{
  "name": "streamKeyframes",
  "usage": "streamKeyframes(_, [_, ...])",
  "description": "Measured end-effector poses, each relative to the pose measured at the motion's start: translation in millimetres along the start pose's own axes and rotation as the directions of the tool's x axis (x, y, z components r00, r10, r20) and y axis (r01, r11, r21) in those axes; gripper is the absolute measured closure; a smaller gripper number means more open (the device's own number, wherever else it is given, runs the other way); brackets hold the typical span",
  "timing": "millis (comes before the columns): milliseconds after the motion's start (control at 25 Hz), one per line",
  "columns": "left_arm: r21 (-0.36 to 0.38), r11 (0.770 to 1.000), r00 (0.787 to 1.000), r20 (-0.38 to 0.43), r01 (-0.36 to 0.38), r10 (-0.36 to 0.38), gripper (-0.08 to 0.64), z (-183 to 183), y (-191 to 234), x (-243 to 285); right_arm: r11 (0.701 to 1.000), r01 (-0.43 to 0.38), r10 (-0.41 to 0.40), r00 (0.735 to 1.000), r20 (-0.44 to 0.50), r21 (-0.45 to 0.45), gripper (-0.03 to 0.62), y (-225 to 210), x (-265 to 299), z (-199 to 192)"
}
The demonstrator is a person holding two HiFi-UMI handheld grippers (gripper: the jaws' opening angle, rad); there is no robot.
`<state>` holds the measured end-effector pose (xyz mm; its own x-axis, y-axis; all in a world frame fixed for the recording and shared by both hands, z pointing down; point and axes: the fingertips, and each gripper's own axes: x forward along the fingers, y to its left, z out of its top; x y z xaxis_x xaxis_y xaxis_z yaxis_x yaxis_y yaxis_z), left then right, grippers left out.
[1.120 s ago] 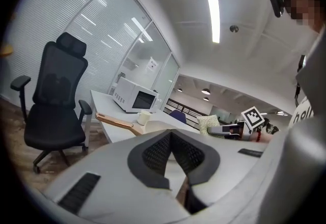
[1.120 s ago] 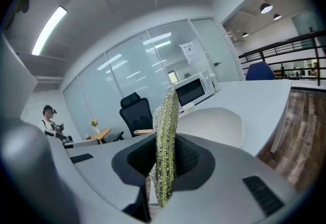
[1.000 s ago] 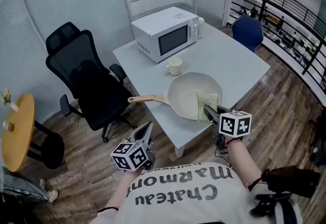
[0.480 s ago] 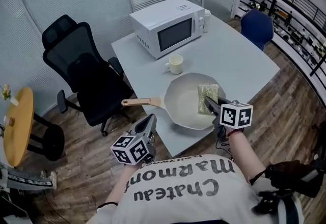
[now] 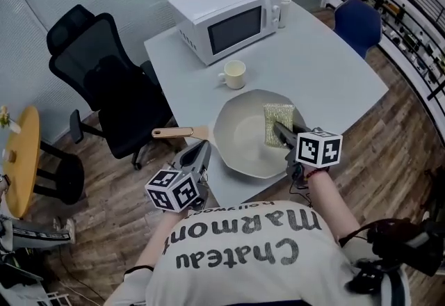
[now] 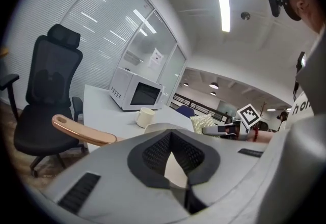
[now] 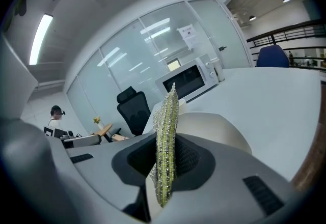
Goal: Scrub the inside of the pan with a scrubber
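Observation:
A cream pan (image 5: pixel 243 138) with a wooden handle (image 5: pixel 174 133) lies at the near edge of the grey table (image 5: pixel 334 82). My right gripper (image 5: pixel 281 132) is shut on a green and silver scrubber (image 5: pixel 278 122), held edge-up over the pan's right side; whether it touches the pan I cannot tell. In the right gripper view the scrubber (image 7: pixel 165 151) stands between the pads, with the pan (image 7: pixel 214 126) beyond. My left gripper (image 5: pixel 201 153) is shut and empty, just short of the table edge below the handle. From the left gripper view, the handle (image 6: pixel 81 131) sticks out to the left.
A cream mug (image 5: pixel 235 74) and a white microwave (image 5: pixel 226 16) stand behind the pan. A black office chair (image 5: pixel 104 82) is left of the table and a blue chair (image 5: pixel 361 19) is at its far right. A round wooden side table (image 5: pixel 17 158) is at the far left.
Both grippers have moved forward toward the table. The scrubber now sits further in over the pan, and the left gripper is closer to the handle.

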<state>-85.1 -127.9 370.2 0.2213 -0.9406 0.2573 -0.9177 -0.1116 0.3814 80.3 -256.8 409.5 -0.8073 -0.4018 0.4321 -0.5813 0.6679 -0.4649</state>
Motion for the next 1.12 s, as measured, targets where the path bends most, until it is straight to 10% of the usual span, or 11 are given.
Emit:
streamKeyframes(520, [-0.037, 0.998, 0.995, -0.081, -0.054, 0.051, 0.557, -19.9, 19.3, 16.4, 0.995, -0.068, 0.07, 0.997, -0.037, 0.071, 0.537, -13.6, 34.7, -18.0])
streamKeyframes(840, [0.135, 0.979, 0.984, -0.111, 0.153, -0.138, 0.557, -14.8, 7.8, 13.8, 0.999, 0.017, -0.014, 0.999, -0.053, 0.05, 0.537, -14.1, 43.1, -27.2])
streamKeyframes(1000, [0.302, 0.921, 0.957, -0.225, 0.247, -0.183, 0.294, -12.1, 7.0, 28.2, 0.994, 0.051, -0.05, 0.999, -0.014, 0.099, 0.537, -20.4, 41.7, -22.5])
streamKeyframes(1120, [0.507, 0.803, 0.918, -0.378, 0.313, -0.12, 0.198, -18.9, 19.7, 36.9, 0.989, 0.079, -0.083, 0.996, 0.034, 0.125, 0.537, -23.7, 39.7, -12.9])
